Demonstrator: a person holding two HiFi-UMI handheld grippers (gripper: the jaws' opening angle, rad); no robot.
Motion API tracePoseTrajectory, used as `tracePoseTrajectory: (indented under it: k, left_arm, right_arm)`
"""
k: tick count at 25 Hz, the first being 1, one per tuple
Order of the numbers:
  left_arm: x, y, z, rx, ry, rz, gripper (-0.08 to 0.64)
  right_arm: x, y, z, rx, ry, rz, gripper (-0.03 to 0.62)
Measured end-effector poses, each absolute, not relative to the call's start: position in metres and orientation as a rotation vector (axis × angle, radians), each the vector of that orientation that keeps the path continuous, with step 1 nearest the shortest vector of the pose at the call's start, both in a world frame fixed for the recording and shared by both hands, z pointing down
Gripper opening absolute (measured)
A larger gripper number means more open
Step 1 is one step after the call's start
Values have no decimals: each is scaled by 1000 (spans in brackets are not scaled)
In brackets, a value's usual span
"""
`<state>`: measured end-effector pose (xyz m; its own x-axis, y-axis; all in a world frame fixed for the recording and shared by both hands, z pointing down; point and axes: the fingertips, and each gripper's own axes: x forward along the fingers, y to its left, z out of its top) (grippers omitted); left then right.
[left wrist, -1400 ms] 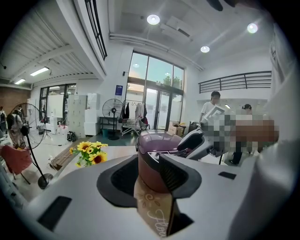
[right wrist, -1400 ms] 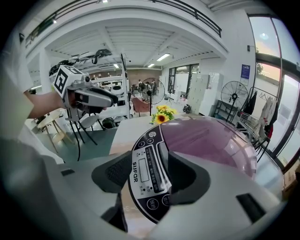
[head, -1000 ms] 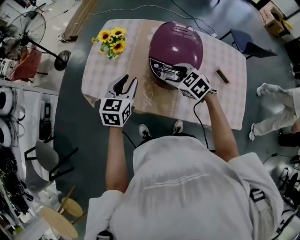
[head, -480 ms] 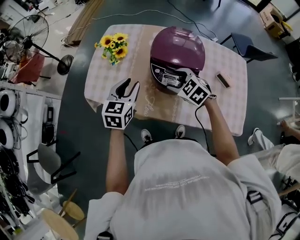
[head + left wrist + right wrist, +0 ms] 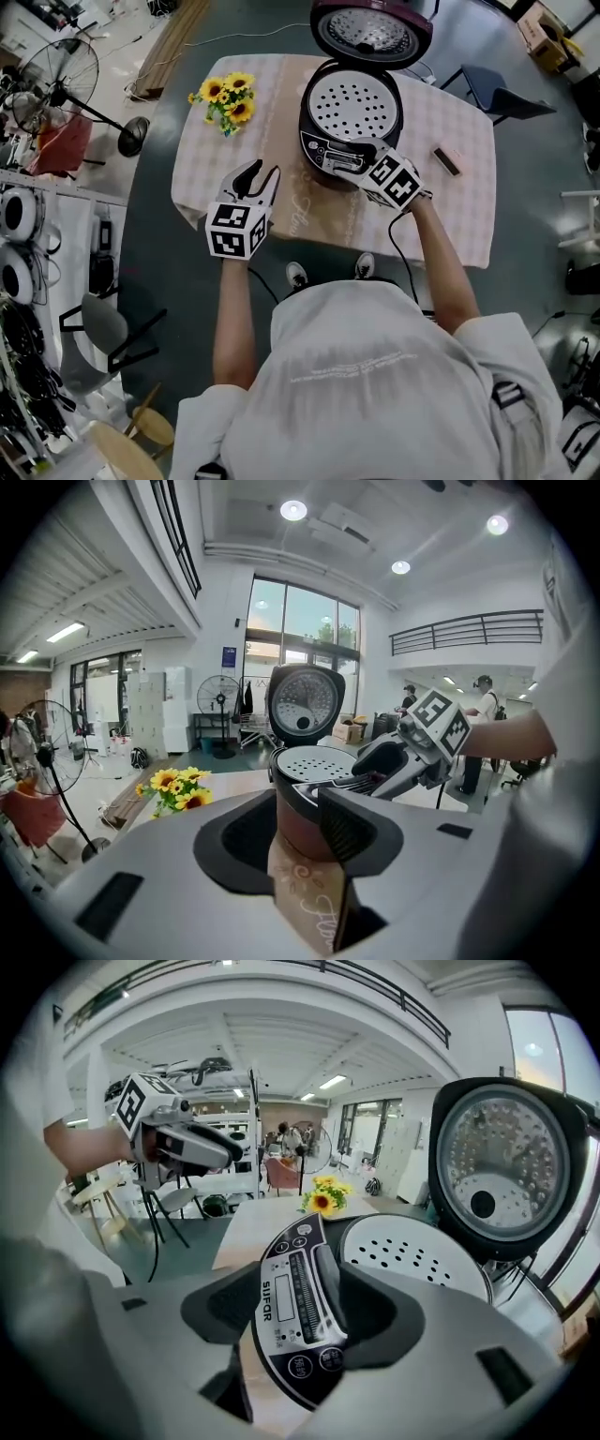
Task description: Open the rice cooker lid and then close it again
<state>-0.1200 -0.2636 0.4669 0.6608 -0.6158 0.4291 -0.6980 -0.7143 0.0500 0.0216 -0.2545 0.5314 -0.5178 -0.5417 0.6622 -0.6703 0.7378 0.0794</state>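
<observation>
The purple rice cooker [image 5: 323,150] stands on the checked table [image 5: 202,169], its lid [image 5: 371,31] swung up and back. The white perforated inner plate [image 5: 354,98] shows. My right gripper [image 5: 352,161] sits at the cooker's front; its jaws have just been closing a little and stand apart, with the control panel [image 5: 295,1307] seen between them, not gripped. The raised lid [image 5: 502,1171] fills the right gripper view's right side. My left gripper [image 5: 255,178] hovers over the table's near left, open and holding nothing. In the left gripper view the cooker [image 5: 291,803] lies straight ahead.
A bunch of sunflowers [image 5: 225,92] lies on the table's far left. A small dark block [image 5: 444,157] rests to the right of the cooker. A blue chair [image 5: 487,84] stands past the table's right corner, a standing fan [image 5: 56,75] on the floor at the left.
The cooker's lid, shut in both earlier frames, has sprung up and now stands open. Both grippers have stayed about where they were.
</observation>
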Motion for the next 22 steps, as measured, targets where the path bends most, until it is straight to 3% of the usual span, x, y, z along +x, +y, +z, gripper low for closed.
tracePoseTrajectory:
  k: [8,22]
  left_arm:
    - [-103,-273,453,2740,-1036,579,152]
    - [-94,-313,381,2889,-1057,440,152]
  right_arm:
    - [56,-254,517,1089,-2266,232,285]
    - [189,-229,385,1790,-2224,117,252]
